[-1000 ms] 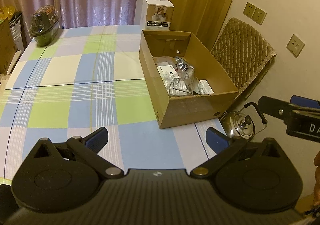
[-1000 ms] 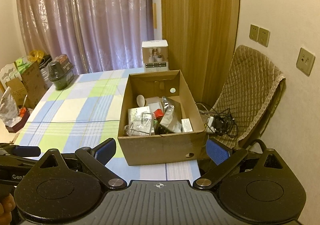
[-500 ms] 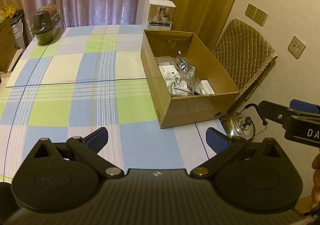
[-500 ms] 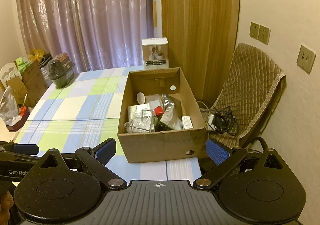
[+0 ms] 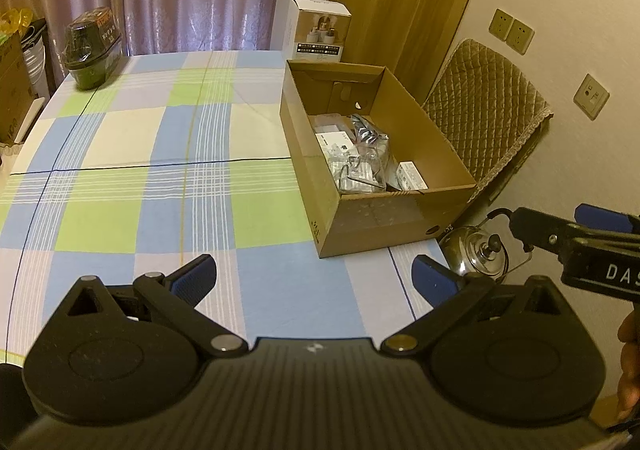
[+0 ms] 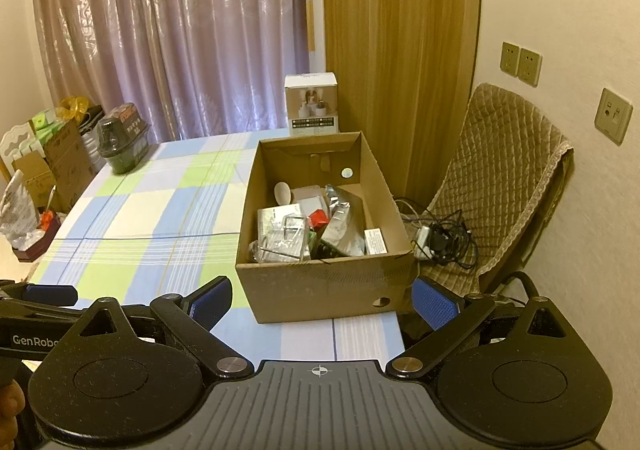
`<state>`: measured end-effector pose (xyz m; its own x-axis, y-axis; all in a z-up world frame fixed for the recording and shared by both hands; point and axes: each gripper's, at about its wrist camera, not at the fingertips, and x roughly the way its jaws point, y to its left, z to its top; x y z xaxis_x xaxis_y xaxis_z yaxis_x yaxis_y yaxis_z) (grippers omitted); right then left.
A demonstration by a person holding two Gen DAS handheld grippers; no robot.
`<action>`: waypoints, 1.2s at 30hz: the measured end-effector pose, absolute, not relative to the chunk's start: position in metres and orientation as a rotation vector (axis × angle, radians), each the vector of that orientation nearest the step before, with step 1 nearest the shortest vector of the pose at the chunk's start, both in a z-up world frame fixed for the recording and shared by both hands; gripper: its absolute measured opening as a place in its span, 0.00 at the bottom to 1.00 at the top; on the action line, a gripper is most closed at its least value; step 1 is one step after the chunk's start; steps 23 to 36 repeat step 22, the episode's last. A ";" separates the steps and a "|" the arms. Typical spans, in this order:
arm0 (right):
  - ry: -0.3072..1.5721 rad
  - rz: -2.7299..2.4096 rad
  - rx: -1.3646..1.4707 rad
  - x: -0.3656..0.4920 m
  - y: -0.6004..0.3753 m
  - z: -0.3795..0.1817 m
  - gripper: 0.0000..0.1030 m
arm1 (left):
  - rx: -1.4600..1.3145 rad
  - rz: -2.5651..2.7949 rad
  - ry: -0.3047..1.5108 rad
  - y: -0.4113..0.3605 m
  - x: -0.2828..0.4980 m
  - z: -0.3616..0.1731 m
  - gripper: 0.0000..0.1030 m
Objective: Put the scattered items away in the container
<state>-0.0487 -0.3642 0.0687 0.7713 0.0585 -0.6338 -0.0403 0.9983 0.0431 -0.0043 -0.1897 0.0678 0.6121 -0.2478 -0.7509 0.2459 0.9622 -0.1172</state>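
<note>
Open brown cardboard box (image 6: 320,290) holds jumbled packets (image 6: 338,228).

We see a table covered by a blue, green and cream checked cloth (image 5: 160,178). On it sit an open cardboard box (image 5: 372,218) of small items, a white carton (image 5: 318,30) behind it, and a dark wrapped container (image 5: 90,46) at the far left corner.

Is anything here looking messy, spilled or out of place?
Nothing is spilled. The items lie jumbled inside the cardboard box, and a tangle of cables sits on the chair beside the table. Both grippers are open and empty.
</note>
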 end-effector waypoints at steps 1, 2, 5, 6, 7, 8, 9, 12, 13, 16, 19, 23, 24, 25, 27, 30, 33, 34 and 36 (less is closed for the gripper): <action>0.688 0.054 0.027 -0.049 -0.364 0.069 0.98 | -0.001 -0.285 0.866 -0.190 -0.004 0.068 0.99; 0.688 0.054 0.027 -0.048 -0.364 0.069 0.98 | 0.000 -0.285 0.866 -0.190 -0.005 0.068 0.99; 0.688 0.053 0.027 -0.049 -0.364 0.069 0.98 | -0.001 -0.287 0.866 -0.190 -0.005 0.068 0.99; 0.688 0.053 0.027 -0.049 -0.364 0.069 0.98 | 0.002 -0.288 0.864 -0.190 -0.005 0.068 0.99; 0.689 0.053 0.027 -0.049 -0.365 0.069 0.98 | 0.003 -0.290 0.862 -0.190 -0.005 0.068 0.99; 0.689 0.053 0.027 -0.049 -0.365 0.069 0.98 | 0.004 -0.290 0.861 -0.191 -0.005 0.068 0.99; 0.688 0.054 0.028 -0.049 -0.365 0.069 0.98 | 0.005 -0.291 0.861 -0.191 -0.005 0.068 0.99; 0.690 0.053 0.027 -0.049 -0.365 0.069 0.98 | 0.006 -0.293 0.862 -0.191 -0.005 0.068 0.99; 0.690 0.053 0.027 -0.049 -0.364 0.069 0.98 | 0.006 -0.294 0.863 -0.191 -0.005 0.068 0.99; 0.691 0.053 0.028 -0.049 -0.364 0.068 0.98 | 0.009 -0.295 0.860 -0.191 -0.006 0.069 0.99; 0.693 0.052 0.029 -0.050 -0.364 0.067 0.98 | 0.010 -0.300 0.854 -0.192 -0.008 0.068 0.99; 0.695 0.050 0.029 -0.050 -0.364 0.066 0.98 | -0.007 -0.301 0.857 -0.190 -0.008 0.067 0.99; 0.695 0.050 0.029 -0.050 -0.364 0.066 0.98 | -0.007 -0.301 0.857 -0.190 -0.008 0.067 0.99; 0.695 0.050 0.029 -0.050 -0.364 0.066 0.98 | -0.007 -0.301 0.857 -0.190 -0.008 0.067 0.99; 0.695 0.050 0.029 -0.050 -0.364 0.066 0.98 | -0.007 -0.301 0.857 -0.190 -0.008 0.067 0.99; 0.695 0.050 0.029 -0.050 -0.364 0.066 0.98 | -0.007 -0.301 0.857 -0.190 -0.008 0.067 0.99; 0.695 0.050 0.029 -0.050 -0.364 0.066 0.98 | -0.007 -0.301 0.857 -0.190 -0.008 0.067 0.99; 0.695 0.050 0.029 -0.050 -0.364 0.066 0.98 | -0.007 -0.301 0.857 -0.190 -0.008 0.067 0.99; 0.695 0.050 0.029 -0.050 -0.364 0.066 0.98 | -0.007 -0.301 0.857 -0.190 -0.008 0.067 0.99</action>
